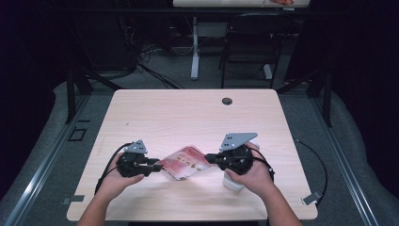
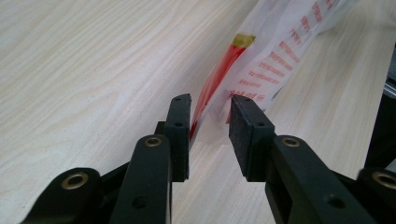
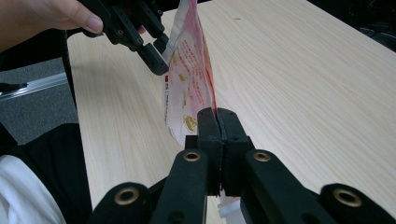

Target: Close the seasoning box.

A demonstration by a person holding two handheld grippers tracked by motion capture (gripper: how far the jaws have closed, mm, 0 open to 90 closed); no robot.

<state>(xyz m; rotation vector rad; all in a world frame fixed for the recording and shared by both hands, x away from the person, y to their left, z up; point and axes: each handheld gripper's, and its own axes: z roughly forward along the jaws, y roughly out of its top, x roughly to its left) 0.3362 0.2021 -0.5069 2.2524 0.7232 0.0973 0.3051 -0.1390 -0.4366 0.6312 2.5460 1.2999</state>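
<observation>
While the pale wooden table lies bare around it, the red-and-white plastic pouch hangs between my two claws near the front edge. My right gripper is clamped tight on one edge, so that hold is done. My left gripper stands parted around the opposite edge, one pad touching; closing there is left, I judge. Rows of red print cover the pouch, too small to read.
</observation>
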